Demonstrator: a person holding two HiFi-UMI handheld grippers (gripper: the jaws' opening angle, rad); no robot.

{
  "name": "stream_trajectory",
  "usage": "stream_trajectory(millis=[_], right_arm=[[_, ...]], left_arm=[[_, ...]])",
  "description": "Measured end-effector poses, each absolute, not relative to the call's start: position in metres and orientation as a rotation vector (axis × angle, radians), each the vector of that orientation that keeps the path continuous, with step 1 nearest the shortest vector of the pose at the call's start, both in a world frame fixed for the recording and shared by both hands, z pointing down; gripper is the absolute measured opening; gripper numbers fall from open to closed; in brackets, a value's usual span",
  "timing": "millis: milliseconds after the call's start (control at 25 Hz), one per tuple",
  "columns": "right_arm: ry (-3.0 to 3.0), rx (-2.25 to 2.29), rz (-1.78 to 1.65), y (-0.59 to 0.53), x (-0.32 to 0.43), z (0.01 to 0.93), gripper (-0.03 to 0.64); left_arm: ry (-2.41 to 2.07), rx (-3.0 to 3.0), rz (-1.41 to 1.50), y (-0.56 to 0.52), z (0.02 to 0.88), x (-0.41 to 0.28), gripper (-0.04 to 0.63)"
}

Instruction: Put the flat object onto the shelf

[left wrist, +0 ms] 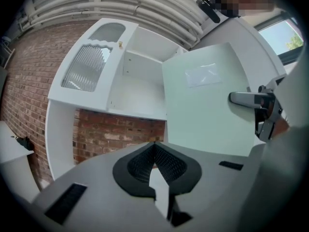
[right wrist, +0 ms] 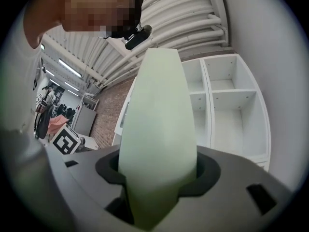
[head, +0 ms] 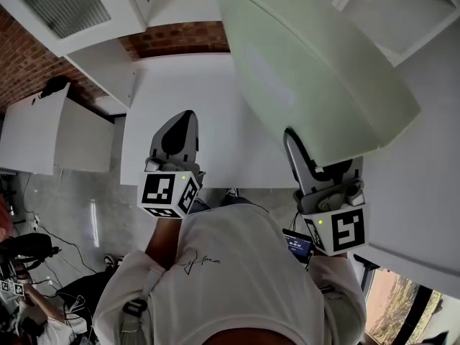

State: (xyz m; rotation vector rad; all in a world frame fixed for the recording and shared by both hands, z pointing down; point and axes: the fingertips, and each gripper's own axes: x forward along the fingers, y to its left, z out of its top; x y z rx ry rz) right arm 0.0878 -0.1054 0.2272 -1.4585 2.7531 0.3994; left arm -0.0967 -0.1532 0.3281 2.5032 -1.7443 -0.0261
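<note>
The flat object [head: 316, 70] is a large pale green board, held up tilted over the white table. My right gripper [head: 305, 153] is shut on its near edge, and in the right gripper view the board [right wrist: 159, 124] rises straight out of the jaws of the right gripper [right wrist: 159, 170]. The left gripper view shows the board [left wrist: 207, 100] broadside, with one right finger [left wrist: 248, 99] across it. My left gripper [head: 180, 131] is to the left, apart from the board, shut on nothing [left wrist: 154, 151]. The white shelf unit [right wrist: 231, 105] with open compartments stands ahead.
An open cabinet door with ribbed glass [left wrist: 89, 64] hangs left of the open white compartment [left wrist: 140, 88]. A brick wall [head: 180, 38] is behind the white table [head: 208, 113]. A low white cabinet [head: 50, 131] stands at the left, with cables on the floor [head: 65, 243].
</note>
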Motion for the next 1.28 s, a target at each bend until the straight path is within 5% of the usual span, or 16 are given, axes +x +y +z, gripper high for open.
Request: stream_trajectory(millis=[1280], right_arm=[[2.734, -1.637, 1.147, -0.137, 0.034, 0.15, 0.267]], left_arm=[[-1.673, 2.521, -0.062, -0.151, 0.337, -0.114, 0.012]])
